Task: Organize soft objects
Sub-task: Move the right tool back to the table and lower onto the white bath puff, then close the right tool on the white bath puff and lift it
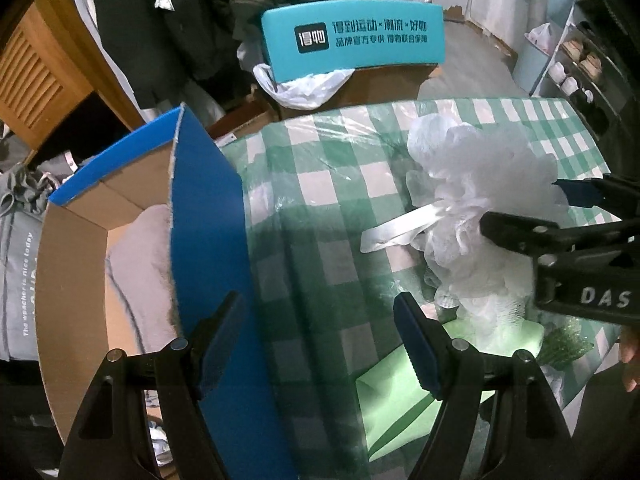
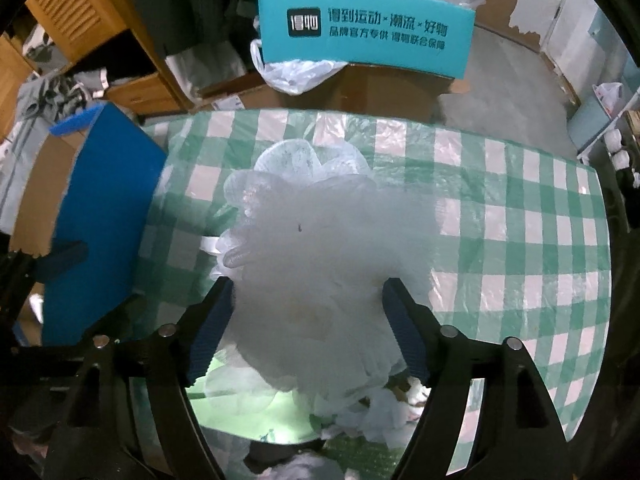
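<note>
A white mesh bath pouf [image 1: 480, 184] [image 2: 320, 240] lies on the green-and-white checked tablecloth [image 1: 320, 200] [image 2: 520, 220], its white ribbon loop [image 1: 396, 228] trailing to the left. My right gripper [image 2: 308, 300] [image 1: 524, 204] points down over it with its jaws wide. The pouf fills the gap between the blue pads, which do not squeeze it. My left gripper [image 1: 320, 344] is open and holds nothing. It hangs over the blue wall of a cardboard box [image 1: 200, 220] [image 2: 108, 208] at the table's left edge. A pale fuzzy cloth [image 1: 140, 260] lies inside the box.
A light green sheet [image 1: 400, 392] and crumpled white pieces [image 2: 380, 412] lie at the near table edge. Behind the table stand a teal box lid [image 1: 352, 40] [image 2: 360, 32] on a brown carton and a white plastic bag [image 1: 304, 88]. A shoe rack [image 1: 580, 68] stands far right.
</note>
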A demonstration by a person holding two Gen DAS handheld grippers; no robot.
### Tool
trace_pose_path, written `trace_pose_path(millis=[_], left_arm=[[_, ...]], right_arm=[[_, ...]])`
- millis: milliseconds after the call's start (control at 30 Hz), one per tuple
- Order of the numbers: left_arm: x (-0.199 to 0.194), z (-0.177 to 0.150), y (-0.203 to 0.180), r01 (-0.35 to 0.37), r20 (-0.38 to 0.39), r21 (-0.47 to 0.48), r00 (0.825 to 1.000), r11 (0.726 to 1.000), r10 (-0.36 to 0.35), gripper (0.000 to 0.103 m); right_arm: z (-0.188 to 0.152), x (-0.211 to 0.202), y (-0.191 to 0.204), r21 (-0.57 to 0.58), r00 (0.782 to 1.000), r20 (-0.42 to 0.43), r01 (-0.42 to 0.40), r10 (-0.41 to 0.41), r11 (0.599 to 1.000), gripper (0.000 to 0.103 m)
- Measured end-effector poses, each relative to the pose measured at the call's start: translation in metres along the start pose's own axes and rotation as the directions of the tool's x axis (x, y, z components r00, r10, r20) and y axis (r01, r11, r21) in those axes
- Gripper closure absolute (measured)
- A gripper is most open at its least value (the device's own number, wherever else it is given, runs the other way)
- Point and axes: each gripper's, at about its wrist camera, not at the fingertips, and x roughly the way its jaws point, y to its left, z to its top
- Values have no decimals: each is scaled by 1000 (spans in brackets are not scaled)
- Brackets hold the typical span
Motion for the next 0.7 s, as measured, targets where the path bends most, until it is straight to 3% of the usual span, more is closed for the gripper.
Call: trace_pose_path(millis=[200, 533, 700], left_arm=[[6, -2, -5, -10, -6, 28, 1000, 1000, 10, 23], [14, 1, -19, -1, -19, 59, 1000, 998, 2, 22], [14, 2, -18, 6, -18, 58, 1000, 998, -5, 22]], right_arm=[[0, 31, -7, 6, 997, -67, 35, -35, 999, 17], [0, 58, -20, 57, 995, -97, -9, 15, 998, 11], [0, 48, -17, 41, 996, -82, -24, 27, 999, 44]])
